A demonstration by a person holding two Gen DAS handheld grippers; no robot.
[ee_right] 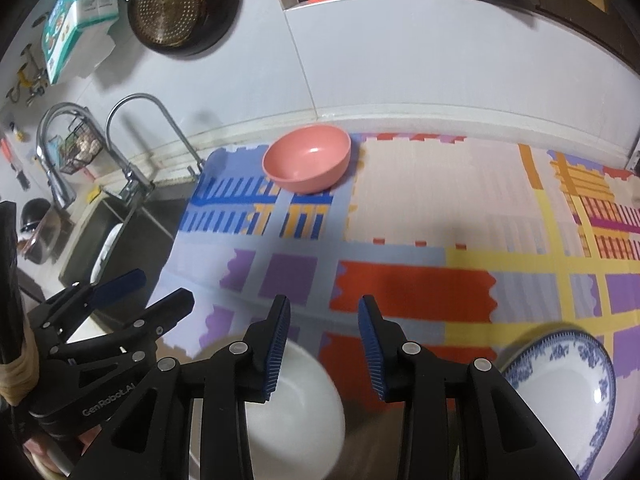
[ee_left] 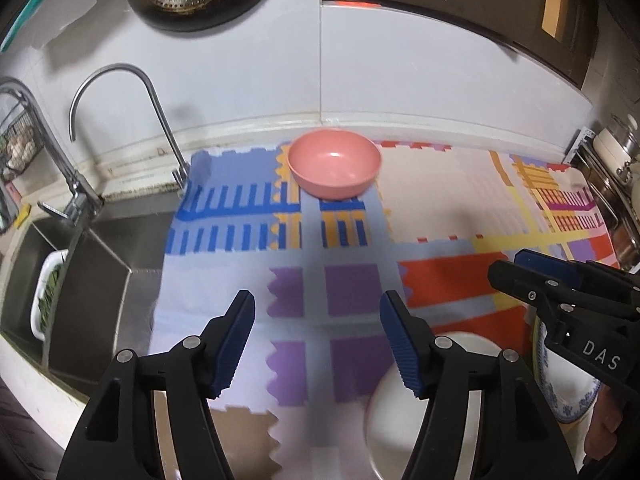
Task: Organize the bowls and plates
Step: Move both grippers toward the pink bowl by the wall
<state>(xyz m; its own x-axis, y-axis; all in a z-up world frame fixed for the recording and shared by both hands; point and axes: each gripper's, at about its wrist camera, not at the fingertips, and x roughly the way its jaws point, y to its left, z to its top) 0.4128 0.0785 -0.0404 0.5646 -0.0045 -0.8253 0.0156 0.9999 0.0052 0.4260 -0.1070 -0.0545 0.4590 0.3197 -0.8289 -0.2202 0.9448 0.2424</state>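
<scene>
A pink bowl [ee_left: 334, 164] [ee_right: 308, 164] stands upright at the back of the colourful mat, close to the wall. My left gripper [ee_left: 318, 344] hangs open above the mat with nothing between its blue pads; its fingers also show at the left of the right wrist view [ee_right: 164, 286]. A white bowl [ee_left: 384, 412] [ee_right: 296, 412] sits at the front edge, partly hidden under the fingers. My right gripper [ee_right: 324, 348] is open too, with nothing between its pads, and shows at the right of the left wrist view [ee_left: 507, 263]. A blue-patterned plate [ee_right: 568, 380] [ee_left: 560, 392] lies at the front right.
A steel sink [ee_left: 92, 280] with two faucets [ee_left: 120, 80] lies left of the mat [ee_left: 440, 200]; a white dish of greens [ee_left: 48, 292] sits in it. A colander [ee_right: 168, 4] hangs on the wall. A rack with pots [ee_left: 616, 160] stands at the right.
</scene>
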